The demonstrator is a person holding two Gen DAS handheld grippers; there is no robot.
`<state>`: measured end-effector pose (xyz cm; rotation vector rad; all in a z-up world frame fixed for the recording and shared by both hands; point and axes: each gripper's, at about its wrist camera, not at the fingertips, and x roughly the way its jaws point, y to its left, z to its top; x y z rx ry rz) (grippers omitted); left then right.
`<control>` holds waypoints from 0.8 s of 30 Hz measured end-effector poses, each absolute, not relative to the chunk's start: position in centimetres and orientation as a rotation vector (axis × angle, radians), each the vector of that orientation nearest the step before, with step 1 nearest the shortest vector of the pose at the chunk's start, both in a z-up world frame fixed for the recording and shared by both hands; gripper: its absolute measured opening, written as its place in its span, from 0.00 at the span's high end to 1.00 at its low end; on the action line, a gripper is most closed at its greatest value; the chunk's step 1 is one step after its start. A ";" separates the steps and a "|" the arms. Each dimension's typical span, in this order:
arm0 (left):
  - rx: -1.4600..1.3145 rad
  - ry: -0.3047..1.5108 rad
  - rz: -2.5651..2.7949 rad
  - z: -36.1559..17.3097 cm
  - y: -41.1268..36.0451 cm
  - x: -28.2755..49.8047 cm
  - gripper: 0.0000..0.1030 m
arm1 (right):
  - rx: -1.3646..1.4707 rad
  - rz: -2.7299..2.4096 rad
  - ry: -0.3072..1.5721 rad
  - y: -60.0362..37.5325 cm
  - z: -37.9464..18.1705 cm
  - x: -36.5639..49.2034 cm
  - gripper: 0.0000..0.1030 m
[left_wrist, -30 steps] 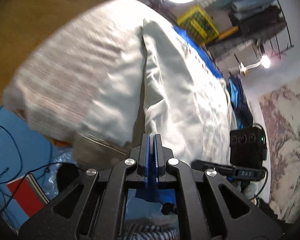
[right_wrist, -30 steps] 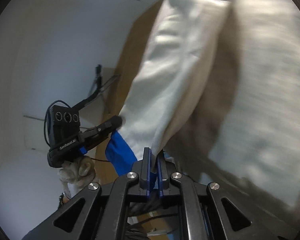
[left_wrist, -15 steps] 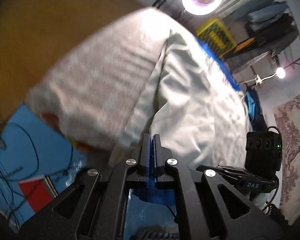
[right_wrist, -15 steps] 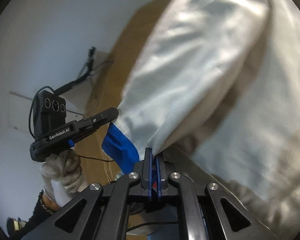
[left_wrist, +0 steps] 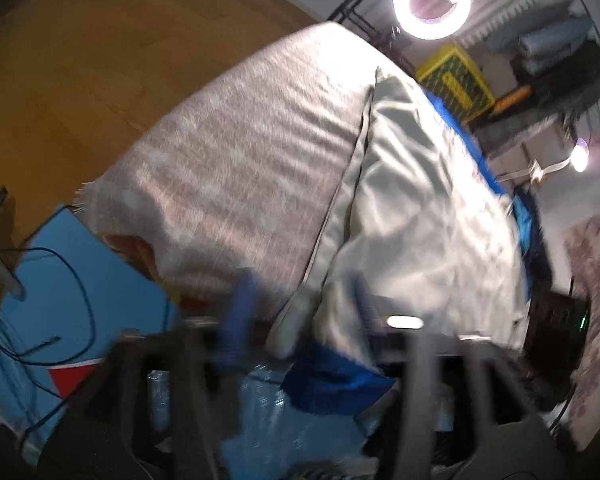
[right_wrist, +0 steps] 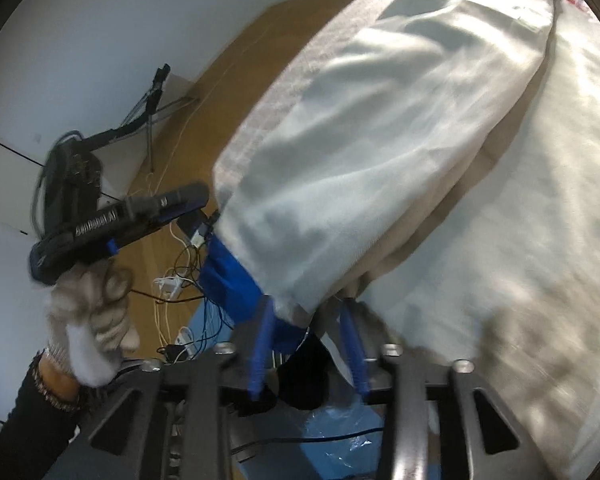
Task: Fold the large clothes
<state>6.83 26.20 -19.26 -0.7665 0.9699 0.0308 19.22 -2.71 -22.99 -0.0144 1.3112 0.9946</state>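
A large pale grey-white garment (left_wrist: 412,216) with a blue hem (left_wrist: 336,384) lies on a light cloth-covered table (left_wrist: 240,152), its near end hanging off the table's edge. My left gripper (left_wrist: 300,304) is open, blurred, its blue fingers either side of the garment's near edge. In the right wrist view the garment (right_wrist: 380,140) lies folded lengthwise, blue hem (right_wrist: 236,288) at the near end. My right gripper (right_wrist: 308,320) is open with the hem corner between its fingers, not pinched. The left gripper (right_wrist: 188,196) also shows at the left, held by a gloved hand.
A wooden floor (left_wrist: 100,60) lies beyond the table. A blue sheet with cables (left_wrist: 52,280) lies below at the left. A ring light (left_wrist: 432,0), a yellow crate (left_wrist: 456,76) and shelves stand at the back. A power strip and cables (right_wrist: 176,280) lie on the floor.
Both grippers were shut on the garment's near edge and have opened, letting it go. The garment has settled onto the table.
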 end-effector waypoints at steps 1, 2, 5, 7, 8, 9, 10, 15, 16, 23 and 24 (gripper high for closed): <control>-0.781 0.965 0.025 -19.3 26.4 7.1 0.39 | -0.023 0.996 1.294 -3.3 -22.4 19.1 0.63; -0.799 0.966 0.008 -19.5 26.5 7.6 0.39 | -0.031 0.994 1.278 -3.6 -21.9 18.8 0.63; -0.836 1.005 -0.034 -20.5 26.1 9.5 0.39 | -0.079 0.956 1.198 -4.4 -20.0 18.1 0.62; -0.852 1.034 -0.060 -21.3 25.9 10.6 0.39 | -0.084 0.925 1.159 -5.1 -19.4 18.2 0.62; -0.869 1.042 -0.068 -21.7 25.9 11.1 0.39 | -0.080 0.915 1.152 -5.4 -19.3 18.7 0.62; -0.886 1.045 -0.072 -22.0 26.0 11.5 0.39 | -0.071 0.905 1.147 -5.9 -19.1 18.9 0.62; -0.908 1.046 -0.077 -22.3 26.0 12.0 0.39 | -0.057 0.896 1.147 -6.2 -19.0 19.2 0.62; -0.988 1.027 -0.112 -23.3 26.2 14.1 0.39 | -0.001 0.857 1.146 -7.4 -19.1 21.0 0.63; -1.000 1.026 -0.124 -23.3 26.1 14.5 0.39 | 0.003 0.849 1.145 -7.6 -19.1 21.3 0.63; -1.036 1.035 -0.177 -23.9 25.0 16.9 0.78 | 0.012 0.824 1.119 -8.1 -18.1 22.4 0.65; -1.026 1.039 -0.171 -23.8 24.8 17.1 0.83 | 0.014 0.818 1.118 -7.8 -17.8 22.9 0.66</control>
